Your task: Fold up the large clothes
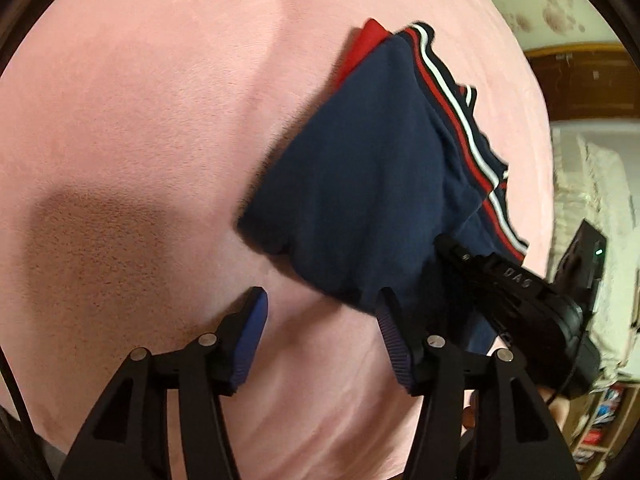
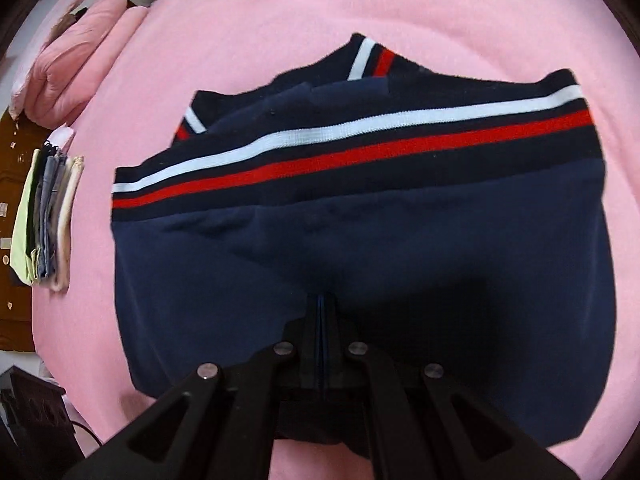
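A: Report status of my left tool (image 1: 320, 312).

B: Jaws apart, roughly half open. Blue pads exposed, nothing between them. The tool hangs over the pink bed cover (image 1: 140, 120); its right finger tip overlaps the near edge of the folded navy garment (image 1: 360, 184) in the view, and I cannot tell whether it touches.

A: Garment position?

B: It lies on the bed cover, right of centre in my left wrist view. Navy body folded over, red, white and dark striped band along its far right edge, red fabric showing at the far corner.

A: Right tool (image 2: 322, 308)?

B: Jaws fully together, pointing steeply down onto the garment (image 2: 360, 248). From my left camera, its tip (image 1: 448, 246) sits on the garment's near right corner. Whether cloth is pinched between the pads, I cannot tell.

A: Surroundings in my right wrist view?

B: A stack of folded clothes (image 2: 48, 220) at the bed's left edge, well apart from the garment. A pink pillow (image 2: 76, 52) beyond it.
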The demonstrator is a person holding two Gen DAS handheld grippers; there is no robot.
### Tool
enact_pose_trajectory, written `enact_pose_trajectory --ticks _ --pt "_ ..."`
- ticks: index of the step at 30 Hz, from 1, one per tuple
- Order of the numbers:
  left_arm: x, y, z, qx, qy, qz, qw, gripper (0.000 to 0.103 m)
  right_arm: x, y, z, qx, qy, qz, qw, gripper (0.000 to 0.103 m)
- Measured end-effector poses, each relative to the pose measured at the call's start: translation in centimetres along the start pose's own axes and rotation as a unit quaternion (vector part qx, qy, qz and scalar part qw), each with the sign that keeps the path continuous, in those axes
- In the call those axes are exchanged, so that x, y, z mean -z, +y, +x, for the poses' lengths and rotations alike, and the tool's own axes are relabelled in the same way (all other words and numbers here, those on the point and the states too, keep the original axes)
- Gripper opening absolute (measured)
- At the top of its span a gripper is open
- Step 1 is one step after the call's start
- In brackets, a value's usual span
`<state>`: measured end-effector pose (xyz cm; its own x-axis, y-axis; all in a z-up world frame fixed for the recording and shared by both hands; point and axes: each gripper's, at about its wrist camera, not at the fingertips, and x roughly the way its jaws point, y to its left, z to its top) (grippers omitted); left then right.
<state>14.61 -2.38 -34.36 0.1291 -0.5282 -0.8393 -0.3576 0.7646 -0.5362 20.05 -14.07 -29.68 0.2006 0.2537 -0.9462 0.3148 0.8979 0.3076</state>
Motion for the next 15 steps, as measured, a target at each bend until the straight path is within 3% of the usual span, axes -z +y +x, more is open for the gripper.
enact_pose_trajectory --ticks 4,15 --pt "-0.7 1.6 -0.9 0.060 -0.017 -0.023 0.9978 0.057 -0.6 0.6 0.8 0.011 0.020 -0.005 1.000 0.000" --pt "-3.9 3.6 -0.2 0.137 -0.019 -0.060 0.9886 0.057 -1.1 0.4 1.3 -0.019 0.031 0.010 0.999 0.000"
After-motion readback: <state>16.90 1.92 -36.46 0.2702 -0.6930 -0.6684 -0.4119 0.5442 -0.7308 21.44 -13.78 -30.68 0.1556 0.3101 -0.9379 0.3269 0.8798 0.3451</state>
